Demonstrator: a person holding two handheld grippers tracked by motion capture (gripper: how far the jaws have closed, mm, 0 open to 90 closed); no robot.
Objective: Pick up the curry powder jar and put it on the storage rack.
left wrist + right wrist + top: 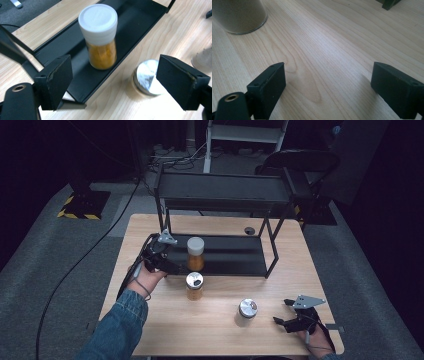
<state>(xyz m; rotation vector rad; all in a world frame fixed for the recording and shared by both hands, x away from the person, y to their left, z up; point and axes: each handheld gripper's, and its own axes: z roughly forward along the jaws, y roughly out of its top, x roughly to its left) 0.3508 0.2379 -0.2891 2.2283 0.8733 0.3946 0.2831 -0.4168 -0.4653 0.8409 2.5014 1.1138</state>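
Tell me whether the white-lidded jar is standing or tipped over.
Standing. The white-lidded jar sits upright on the rack's lower shelf, lid on top.

Floor: grey carpet (45, 255) around the table, dark toward the edges.
Table: light wood top (210, 330), with a round cable hole (249, 230) on its far side.
Far left: black stand base with yellow-black hazard stripes (82, 202).
Far right: dark chair (300, 162).
Far centre: white frame (245, 135), with loose cables (175, 157) on the floor beside it.
Light: dim room, the table brightest.
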